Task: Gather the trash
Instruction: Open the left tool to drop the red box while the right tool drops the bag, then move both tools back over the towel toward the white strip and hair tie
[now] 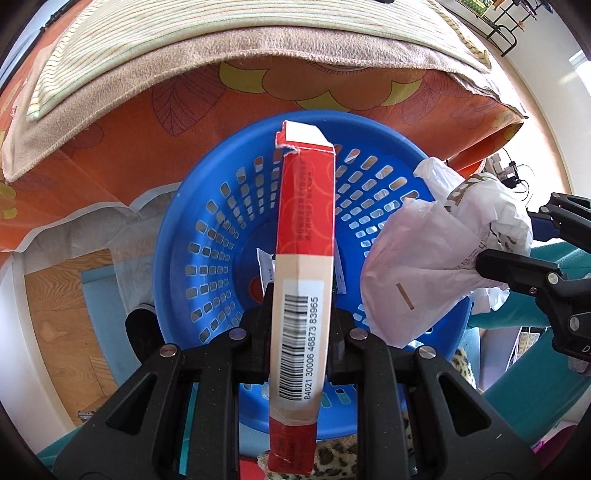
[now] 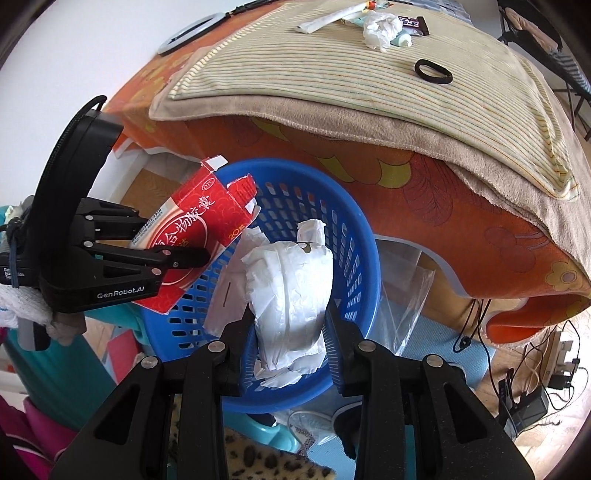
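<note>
Both hands hang over the blue basket (image 1: pixel 207 258), so the step in hand is the drop: the trash is gathered and now has to be let go into it. The left tongs (image 1: pixel 301 332) are nearly closed and clamp a long red carton (image 1: pixel 304 206) by its narrow sides, near the barcode end. The carton's long axis runs along the fingers, its torn-open flap end pointing down and away into the basket's mouth, while the other end sticks back past the fingers toward the camera. The right tongs (image 2: pixel 288 332) stand partly open with a crumpled white bag (image 2: pixel 295 280) between the fingers; whether the pads press on it I cannot tell, since the plastic bulges against both sides. The bag hangs over the basket's interior, just beside the carton. The next move, as I judge it, calls for opening each pair wide enough that both pieces fall clear inside the rim. More litter lies on the striped blanket (image 2: pixel 332 74) on the bed: a tissue wad (image 2: pixel 380 31) and a black hair tie (image 2: pixel 433 72).
</note>
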`<state>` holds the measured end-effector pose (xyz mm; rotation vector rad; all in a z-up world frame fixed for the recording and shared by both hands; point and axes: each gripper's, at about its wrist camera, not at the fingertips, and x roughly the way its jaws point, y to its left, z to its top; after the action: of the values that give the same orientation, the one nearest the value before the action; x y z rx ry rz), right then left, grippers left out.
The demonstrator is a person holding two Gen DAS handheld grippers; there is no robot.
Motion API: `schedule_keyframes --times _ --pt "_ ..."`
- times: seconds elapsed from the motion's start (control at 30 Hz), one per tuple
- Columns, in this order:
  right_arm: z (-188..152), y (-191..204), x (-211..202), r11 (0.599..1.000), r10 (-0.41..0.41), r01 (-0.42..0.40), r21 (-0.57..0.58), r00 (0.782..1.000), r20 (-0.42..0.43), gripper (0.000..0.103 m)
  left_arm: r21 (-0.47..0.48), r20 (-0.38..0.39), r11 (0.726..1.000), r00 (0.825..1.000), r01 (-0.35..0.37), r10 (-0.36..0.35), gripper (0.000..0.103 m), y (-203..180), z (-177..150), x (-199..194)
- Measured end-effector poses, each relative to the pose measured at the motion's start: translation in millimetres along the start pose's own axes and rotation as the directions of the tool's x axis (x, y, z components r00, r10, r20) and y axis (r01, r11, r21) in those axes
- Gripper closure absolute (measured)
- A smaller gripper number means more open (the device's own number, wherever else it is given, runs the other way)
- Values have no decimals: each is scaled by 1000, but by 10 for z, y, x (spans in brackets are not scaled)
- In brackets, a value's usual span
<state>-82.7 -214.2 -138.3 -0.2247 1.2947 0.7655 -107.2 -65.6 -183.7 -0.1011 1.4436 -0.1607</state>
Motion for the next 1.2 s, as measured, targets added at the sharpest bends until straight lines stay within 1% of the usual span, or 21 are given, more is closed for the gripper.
schedule_keyframes --times 0.03,0.07,0.1,0.13,0.43,0.73,1.0,1.2 --pt "6 -5 10 1000 -2 2 7 1000 -7 64 0 -5 1000 1000 3 -3 76 -3 8 11" --pt "9 -14 18 1000 -4 4 15 1000 -13 59 0 -6 1000 1000 7 -7 61 -2 10 12" --pt "11 -24 23 1000 -2 2 22 1000 -16 49 -2 1 1000 1000 9 -9 54 -1 8 5" --pt "10 -32 22 1000 0 1 28 1000 -14 46 -4 11 1000 1000 5 -5 47 0 7 -10" --pt "42 -82 -51 999 -9 8 50 1000 14 46 -30 46 1000 999 4 -2 46 69 65 -109" --pt "78 -88 -126 998 -15 13 62 999 36 46 -27 91 1000 996 5 -3 46 48 125 -285" --pt "133 -99 -220 997 -35 30 75 997 69 46 -26 147 1000 989 6 -2 46 87 258 -495" --pt "228 -150 -325 994 -78 69 84 991 104 46 -27 196 1000 981 -3 8 46 133 427 -670"
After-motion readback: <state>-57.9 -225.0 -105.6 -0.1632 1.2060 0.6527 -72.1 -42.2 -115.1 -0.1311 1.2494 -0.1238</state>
